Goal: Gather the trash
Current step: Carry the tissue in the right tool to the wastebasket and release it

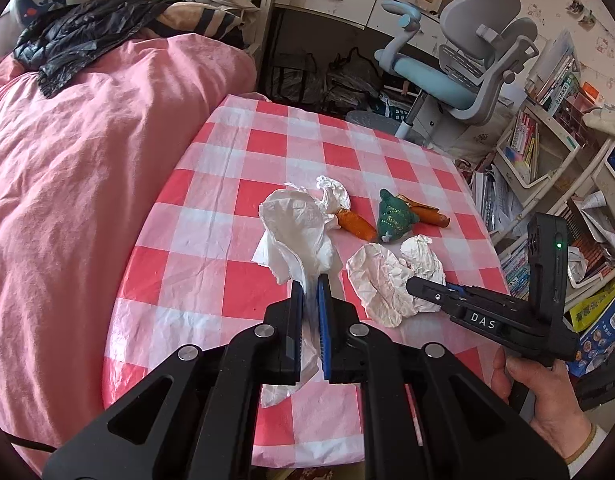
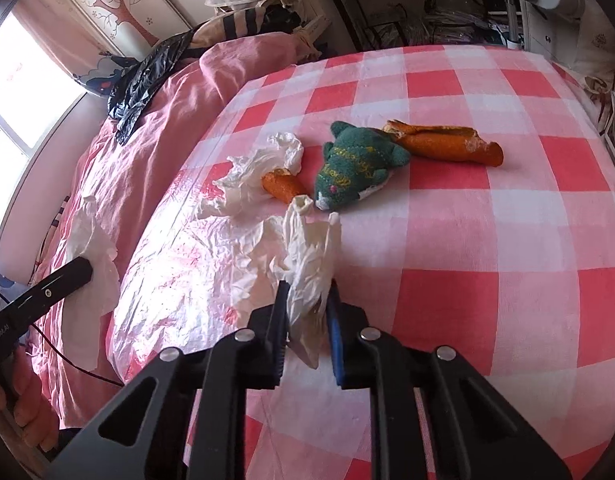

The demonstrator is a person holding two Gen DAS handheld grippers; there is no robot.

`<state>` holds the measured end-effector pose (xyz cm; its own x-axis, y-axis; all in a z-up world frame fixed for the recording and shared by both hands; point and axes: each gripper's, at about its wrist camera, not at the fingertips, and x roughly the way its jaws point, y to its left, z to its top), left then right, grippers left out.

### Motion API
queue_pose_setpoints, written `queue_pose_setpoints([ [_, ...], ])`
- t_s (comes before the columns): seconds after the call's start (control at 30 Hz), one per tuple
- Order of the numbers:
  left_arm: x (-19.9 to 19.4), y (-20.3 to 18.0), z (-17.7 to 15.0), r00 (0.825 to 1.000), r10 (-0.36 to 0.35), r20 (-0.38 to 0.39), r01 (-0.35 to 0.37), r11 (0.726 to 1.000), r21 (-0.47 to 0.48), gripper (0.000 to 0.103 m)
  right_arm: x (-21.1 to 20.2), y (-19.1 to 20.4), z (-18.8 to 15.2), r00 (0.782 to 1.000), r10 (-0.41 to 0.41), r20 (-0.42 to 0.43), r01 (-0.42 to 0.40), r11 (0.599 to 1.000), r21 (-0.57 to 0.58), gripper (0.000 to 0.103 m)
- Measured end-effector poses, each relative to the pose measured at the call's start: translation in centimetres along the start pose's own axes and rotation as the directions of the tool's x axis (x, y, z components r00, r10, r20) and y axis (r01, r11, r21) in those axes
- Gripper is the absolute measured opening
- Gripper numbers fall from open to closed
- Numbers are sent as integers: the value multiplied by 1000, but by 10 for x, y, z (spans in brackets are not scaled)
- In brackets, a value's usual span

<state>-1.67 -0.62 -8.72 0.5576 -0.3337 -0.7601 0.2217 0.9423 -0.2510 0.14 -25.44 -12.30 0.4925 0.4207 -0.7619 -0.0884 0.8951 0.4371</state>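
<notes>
My left gripper (image 1: 310, 286) is shut on a white tissue (image 1: 293, 226) and holds it above the checked table (image 1: 267, 148). My right gripper (image 2: 307, 292) is shut on a crumpled white tissue (image 2: 309, 252); in the left wrist view it (image 1: 417, 282) reaches into that tissue (image 1: 381, 280) from the right. Another crumpled tissue (image 2: 259, 168) lies on the table beside an orange peel piece (image 2: 283, 186). A longer orange peel (image 2: 443, 142) lies behind a green knitted toy (image 2: 355, 164). A black trash bag (image 1: 87, 34) lies on the pink bed.
The pink bed (image 1: 67, 200) borders the table on the left. A grey and blue chair (image 1: 459, 64) and a desk stand beyond the table. Bookshelves (image 1: 547, 140) and boxes crowd the right side.
</notes>
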Motion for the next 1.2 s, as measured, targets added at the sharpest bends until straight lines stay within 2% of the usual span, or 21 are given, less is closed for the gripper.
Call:
queue_pose_setpoints([
  [0.13, -2, 1, 0, 1000, 1, 5, -1, 1000, -1, 7, -10, 11, 0, 1000, 2, 31, -1, 999, -52, 18],
  [0.33, -7, -5, 0, 999, 40, 23, -41, 998, 37, 7, -26, 26, -5, 997, 1, 75, 9, 992, -126, 18],
  [0.57, -10, -13, -1, 995, 84, 50, -88, 993, 84, 7, -51, 39, -21, 996, 23, 89, -4, 979, -205, 18],
  [0.9, -11, -23, -6, 991, 118, 71, -126, 983, 135, 7, -71, 73, -89, 997, 79, 13, -71, 943, -327, 18],
  [1.2, -17, -29, -15, 989, 125, 85, -137, 977, 161, 7, -63, 99, -153, 988, 48, -145, -109, 886, -451, 19],
])
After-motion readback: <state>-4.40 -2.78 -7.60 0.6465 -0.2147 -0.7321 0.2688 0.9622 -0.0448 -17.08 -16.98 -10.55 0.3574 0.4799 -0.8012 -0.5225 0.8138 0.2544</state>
